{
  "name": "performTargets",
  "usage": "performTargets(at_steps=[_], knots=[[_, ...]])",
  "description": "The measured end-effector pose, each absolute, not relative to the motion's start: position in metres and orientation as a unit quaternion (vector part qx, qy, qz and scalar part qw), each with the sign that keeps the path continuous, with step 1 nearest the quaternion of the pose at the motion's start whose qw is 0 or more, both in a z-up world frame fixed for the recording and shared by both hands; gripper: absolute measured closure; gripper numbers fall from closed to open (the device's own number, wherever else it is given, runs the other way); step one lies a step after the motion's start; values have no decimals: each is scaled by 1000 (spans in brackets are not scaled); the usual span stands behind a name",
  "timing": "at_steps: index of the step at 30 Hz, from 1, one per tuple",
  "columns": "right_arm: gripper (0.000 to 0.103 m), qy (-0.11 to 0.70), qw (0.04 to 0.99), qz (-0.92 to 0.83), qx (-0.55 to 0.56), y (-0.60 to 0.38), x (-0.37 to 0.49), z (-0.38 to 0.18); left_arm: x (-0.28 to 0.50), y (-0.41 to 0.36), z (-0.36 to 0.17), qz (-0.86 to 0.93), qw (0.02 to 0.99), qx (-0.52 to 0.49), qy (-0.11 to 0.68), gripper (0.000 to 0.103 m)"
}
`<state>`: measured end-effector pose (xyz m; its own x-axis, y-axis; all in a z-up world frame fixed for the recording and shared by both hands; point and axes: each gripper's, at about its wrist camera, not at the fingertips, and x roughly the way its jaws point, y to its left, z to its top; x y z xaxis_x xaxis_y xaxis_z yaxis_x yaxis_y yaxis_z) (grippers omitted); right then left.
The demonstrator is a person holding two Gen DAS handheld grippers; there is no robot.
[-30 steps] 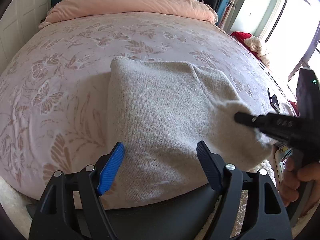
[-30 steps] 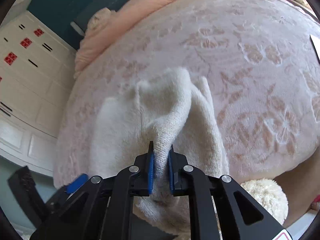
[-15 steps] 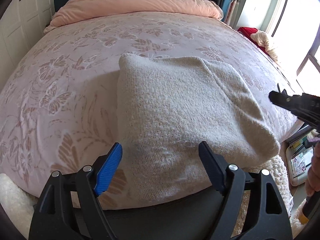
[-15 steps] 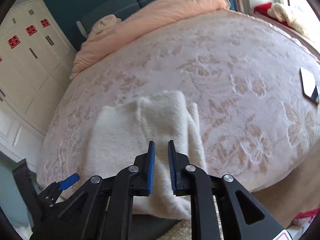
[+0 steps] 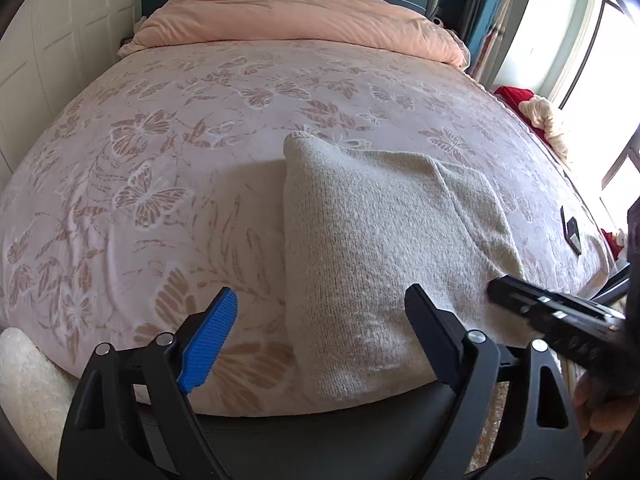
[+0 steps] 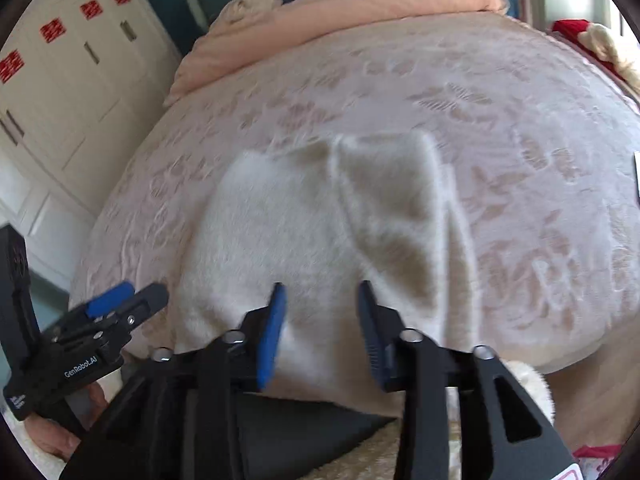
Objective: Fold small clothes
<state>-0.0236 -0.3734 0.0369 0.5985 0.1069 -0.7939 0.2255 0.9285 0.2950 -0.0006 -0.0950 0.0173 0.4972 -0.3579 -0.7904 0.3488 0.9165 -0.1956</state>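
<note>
Item: one cream knitted garment, lying flat on the pink butterfly-patterned bedspread at the near edge of the bed, right of centre in the left wrist view. Condition: already folded into a rough rectangle, with a straight left edge and a second layer turned over along its right side; the seam of that flap runs diagonally from far to near. In the right wrist view the same garment shows a raised ridge and a loose tail at its right edge, though this picture is motion-blurred and the detail is uncertain. Left gripper: fingers spread wide, nothing between them, poised over the near left corner of the garment. Right gripper: fingers parted, nothing held, just above the near middle of the garment. Accessories: peach duvet bunched at the far end of the bed; small dark flat object on the bedspread to the right, well apart from the garment. Step in hand, as a judgement: between folds, both tools free. Next move likely calls for both grippers to pinch the near edge, one at each corner, and carry it far-wards to halve the rectangle, keeping the right flap from slipping open.
</note>
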Motion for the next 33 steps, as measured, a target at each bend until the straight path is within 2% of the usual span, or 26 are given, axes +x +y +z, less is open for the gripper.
performTargets(at_steps=[1,8,9,10,15,18,19,20,21,22,23,24,25,26,29,33], knots=[[39,437,877,-59,191,-388,-27,39,3,-95,15,-205,861,-15,464,17],[40,491,827,-65,267,-426,5,-14,31,-119,-15,-218,826,-50,518,15],[68,502,821,-56,267,-422,13,-21,32,-121,-15,-217,824,-57,521,15],[89,507,817,-42,271,-419,18,-22,32,-122,-14,-218,824,-60,520,15],[92,426,861,-31,276,-423,10,25,24,-127,7,-229,845,-24,483,14],[90,514,818,-54,251,-434,27,-37,30,-130,0,-225,841,-22,491,14],[90,506,821,-52,259,-436,24,-42,33,-131,-7,-223,834,-28,503,14],[88,492,825,-49,273,-438,19,-35,35,-132,-13,-224,826,-35,516,14],[79,485,826,-49,283,-440,16,-26,37,-133,-18,-222,821,-40,524,14],[76,472,831,-57,287,-443,11,-16,37,-132,-20,-218,822,-40,524,14],[65,460,838,-65,287,-445,6,-9,38,-131,-22,-216,824,-38,522,14],[47,453,842,-73,284,-447,2,-5,39,-131,-24,-217,823,-38,523,14],[39,452,842,-81,282,-448,0,-5,42,-131,-27,-219,821,-40,526,13],[34,459,839,-83,280,-449,1,-10,44,-131,-30,-219,818,-47,530,11],[33,518,800,-66,295,-448,14,-43,56,-131,-46,-219,800,-77,553,7],[19,497,781,-54,375,-452,12,-64,68,-132,-62,-219,777,-122,577,5]])
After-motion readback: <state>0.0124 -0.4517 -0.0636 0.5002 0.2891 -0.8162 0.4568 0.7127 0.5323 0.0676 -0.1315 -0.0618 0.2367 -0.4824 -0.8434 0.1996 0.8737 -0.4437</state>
